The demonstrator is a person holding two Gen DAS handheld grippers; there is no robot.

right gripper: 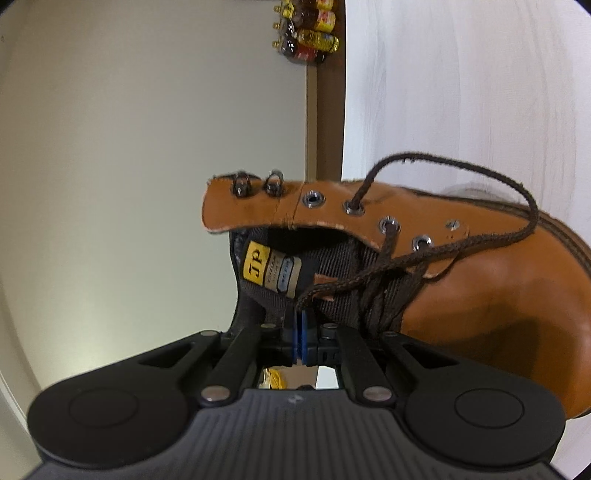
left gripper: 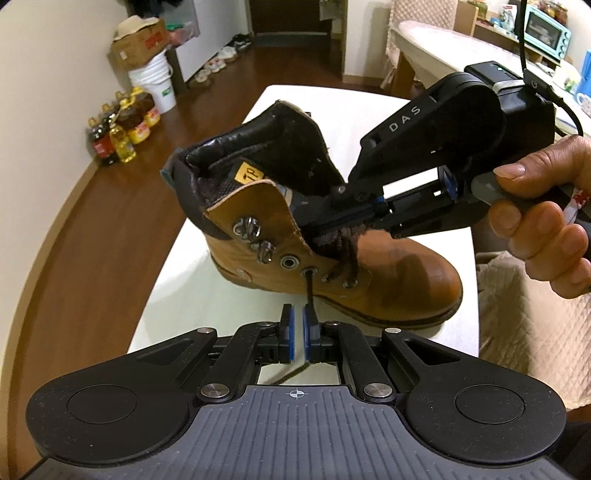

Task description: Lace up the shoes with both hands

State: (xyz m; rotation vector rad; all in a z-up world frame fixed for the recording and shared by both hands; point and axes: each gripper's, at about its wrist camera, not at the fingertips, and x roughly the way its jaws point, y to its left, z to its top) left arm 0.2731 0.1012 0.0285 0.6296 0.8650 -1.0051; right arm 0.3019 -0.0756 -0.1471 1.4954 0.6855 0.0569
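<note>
Both jaws are pinched on the dark brown shoelace: the left gripper grips it near an eyelet, the right gripper over the tongue. The tan leather boot sits on the white table.

Warm indoor light, fairly bright. Strong fisheye bending at edges, dark corners. Glare on the white desk w/ soft shadow under the boot. Right wrist view slightly blurred; bkgd bottles soft.
</note>
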